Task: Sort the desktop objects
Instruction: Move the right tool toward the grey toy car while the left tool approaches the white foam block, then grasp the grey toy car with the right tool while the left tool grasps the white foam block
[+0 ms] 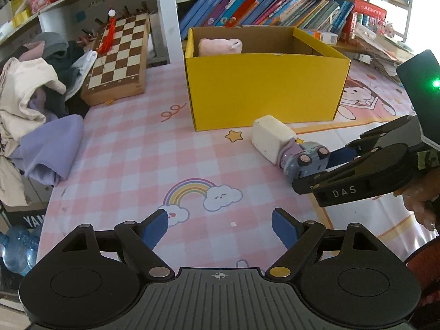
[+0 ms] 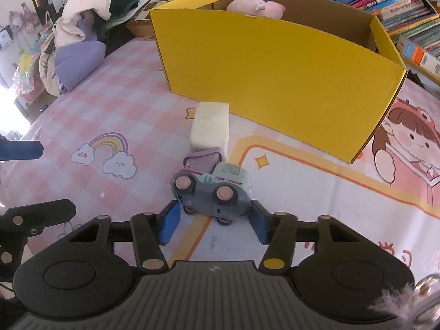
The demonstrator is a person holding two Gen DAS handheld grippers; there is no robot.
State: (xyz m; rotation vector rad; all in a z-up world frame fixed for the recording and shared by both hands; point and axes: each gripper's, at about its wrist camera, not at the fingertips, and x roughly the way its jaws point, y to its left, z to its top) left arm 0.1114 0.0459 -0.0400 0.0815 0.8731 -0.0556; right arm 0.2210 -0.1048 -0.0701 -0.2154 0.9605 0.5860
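Observation:
A grey-blue toy truck [image 2: 211, 189] with pink wheels lies on its side on the pink checked mat, touching a white foam block [image 2: 210, 126] just beyond it. My right gripper [image 2: 214, 205] has its blue pads against both sides of the truck. In the left wrist view the right gripper [image 1: 313, 170] comes in from the right, with the truck [image 1: 302, 159] at its tip and the white block [image 1: 271, 137] beside it. My left gripper [image 1: 220, 214] is open over the rainbow print and holds nothing. Behind stands a yellow cardboard box [image 1: 261, 90] with a pink plush toy [image 1: 220, 46] inside.
A wooden chessboard [image 1: 118, 55] leans at the back left beside a pile of clothes [image 1: 33, 96]. Books [image 1: 261, 2] fill the shelf behind the box. Water bottles [image 1: 16, 247] stand below the table's left edge. A person's hand [image 1: 420, 206] holds the right gripper.

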